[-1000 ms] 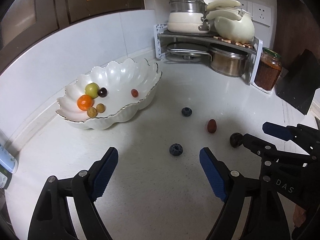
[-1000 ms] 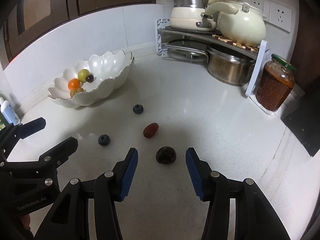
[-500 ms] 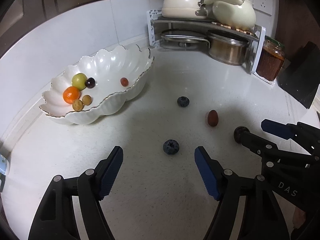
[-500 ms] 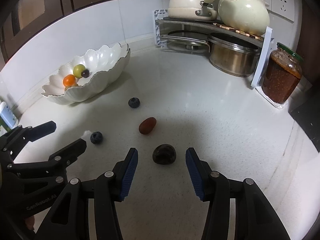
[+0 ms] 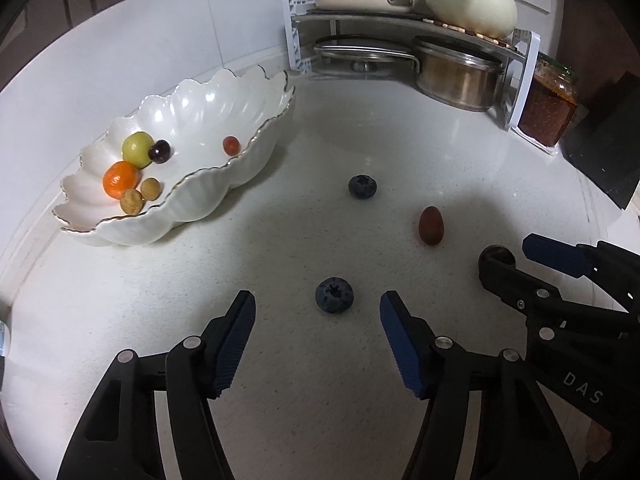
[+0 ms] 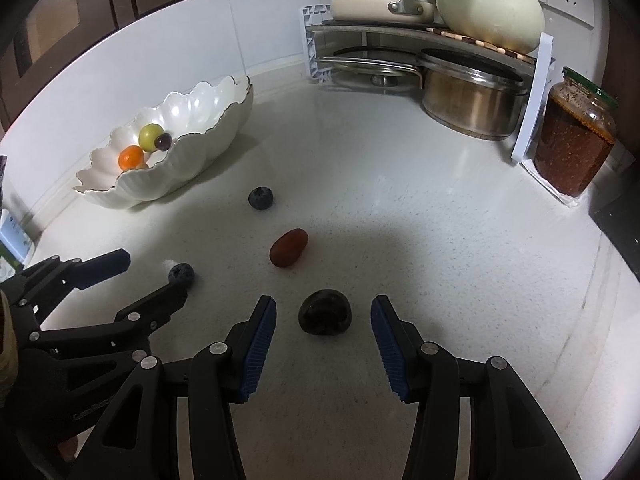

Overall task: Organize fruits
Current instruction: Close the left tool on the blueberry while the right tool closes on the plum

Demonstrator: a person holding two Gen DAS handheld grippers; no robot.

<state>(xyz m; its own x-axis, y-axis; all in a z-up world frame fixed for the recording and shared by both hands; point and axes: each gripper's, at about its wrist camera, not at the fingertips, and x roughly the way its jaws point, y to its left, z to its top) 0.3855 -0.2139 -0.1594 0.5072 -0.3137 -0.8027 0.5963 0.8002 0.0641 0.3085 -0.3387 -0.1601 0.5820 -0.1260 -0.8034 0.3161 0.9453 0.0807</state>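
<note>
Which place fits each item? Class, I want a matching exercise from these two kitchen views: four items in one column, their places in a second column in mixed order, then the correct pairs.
Items
1. orange fruit
2. nearer blueberry
3. dark wrinkled fruit
4. sauce jar

Places
A. between the right gripper's open fingers, on the counter
B. beside the pot rack, at the right
C. inside the white scalloped bowl
D. between the left gripper's closing fingers, untouched

Pairs: 1-C, 2-D, 3-A, 4-B
</note>
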